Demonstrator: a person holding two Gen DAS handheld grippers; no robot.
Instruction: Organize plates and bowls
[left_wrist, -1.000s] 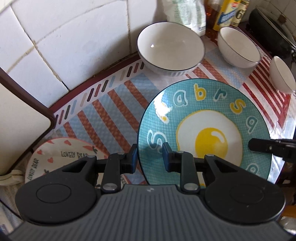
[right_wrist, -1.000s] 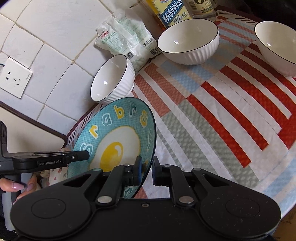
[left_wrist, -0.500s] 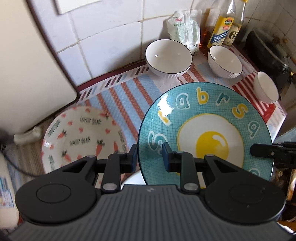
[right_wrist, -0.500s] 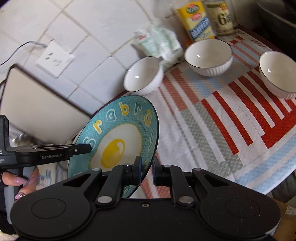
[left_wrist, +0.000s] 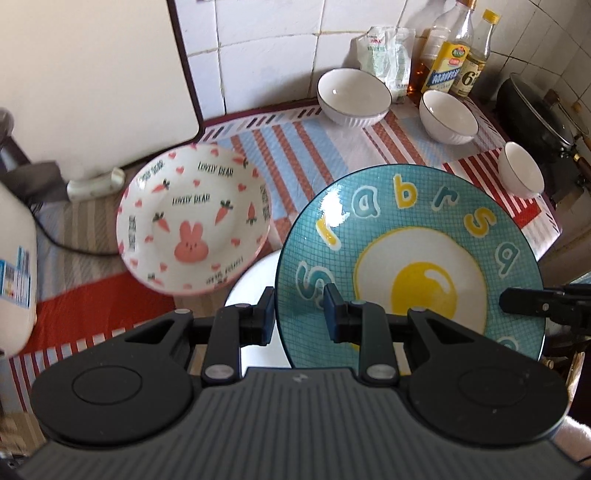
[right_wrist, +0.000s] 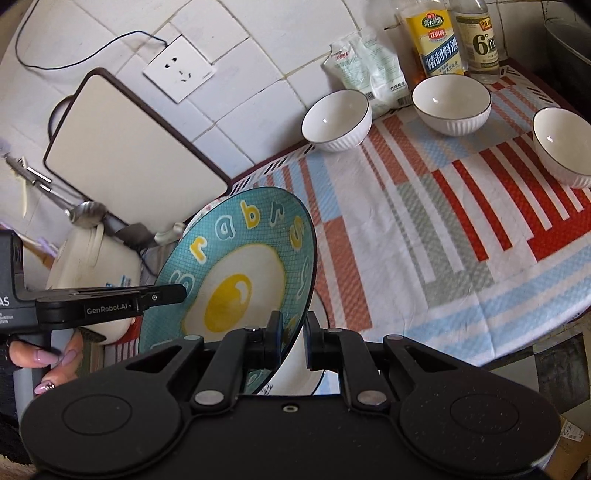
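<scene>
You have the egg plate (left_wrist: 413, 266) off the cloth, tilted, above a white dish (left_wrist: 255, 291) and just right of the rabbit plate (left_wrist: 192, 225). Both the left gripper (left_wrist: 300, 306) and right gripper (right_wrist: 293, 339) pinch only its rim, so uneven pulling or a slip on that glossy teal glaze could drop it onto the crockery below.

Teal plate (left_wrist: 424, 229) (yellow-yolked egg); striped cloth (right_wrist: 443, 229)

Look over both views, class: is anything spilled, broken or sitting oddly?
Nothing spilled or broken. Only the egg plate is off the table, tilted, both grippers clamped on opposite rims. The bowls stand upright.
</scene>
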